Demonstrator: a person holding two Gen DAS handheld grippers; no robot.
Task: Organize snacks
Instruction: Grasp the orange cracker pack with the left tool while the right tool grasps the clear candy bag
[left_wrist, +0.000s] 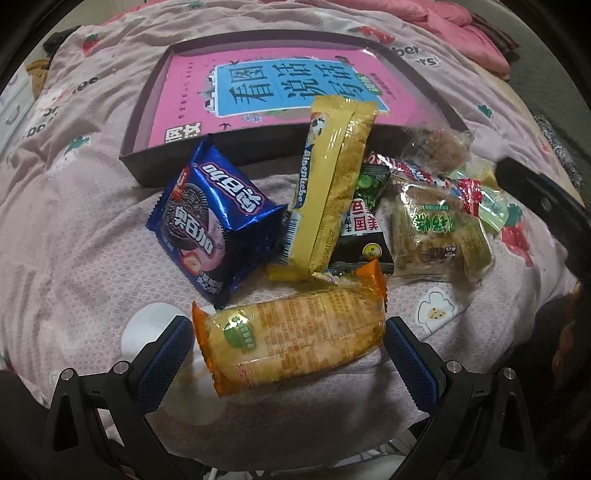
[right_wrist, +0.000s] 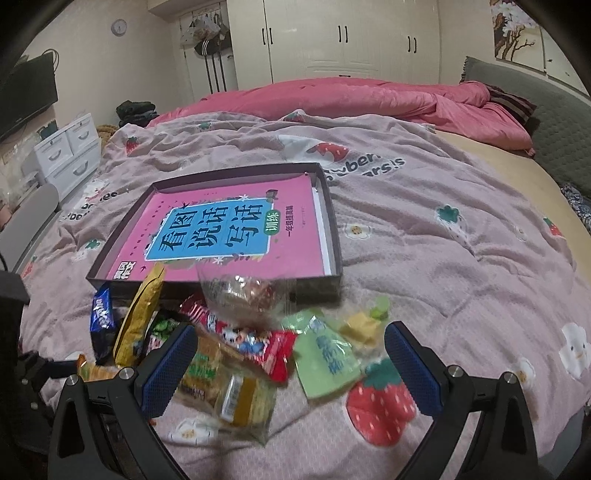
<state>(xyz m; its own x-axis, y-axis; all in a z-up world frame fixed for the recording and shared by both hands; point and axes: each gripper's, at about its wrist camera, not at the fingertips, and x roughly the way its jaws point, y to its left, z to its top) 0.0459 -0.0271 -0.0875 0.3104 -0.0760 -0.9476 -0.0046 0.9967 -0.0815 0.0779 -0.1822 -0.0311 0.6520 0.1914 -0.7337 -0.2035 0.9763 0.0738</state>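
Observation:
A pile of snacks lies on the bed in front of a shallow dark box (left_wrist: 177, 162) (right_wrist: 334, 229) that holds a pink book (left_wrist: 258, 92) (right_wrist: 229, 232). My left gripper (left_wrist: 290, 350) is open, its jaws on either side of an orange-wrapped cake packet (left_wrist: 291, 339). Beyond it lie a blue Oreo pack (left_wrist: 218, 221) (right_wrist: 101, 317) and a long yellow Alpenliebe pack (left_wrist: 328, 184) (right_wrist: 138, 317). My right gripper (right_wrist: 290, 363) is open over a clear biscuit packet (right_wrist: 229, 384) (left_wrist: 439, 236), a red candy wrapper (right_wrist: 273, 350) and a green pouch (right_wrist: 325, 354).
A pink strawberry-print blanket (right_wrist: 443, 240) covers the bed, with a red quilt (right_wrist: 369, 96) bunched at the far side. White drawers (right_wrist: 70, 151) and a chair stand at the left. The right gripper's arm (left_wrist: 546, 206) shows at the right in the left wrist view.

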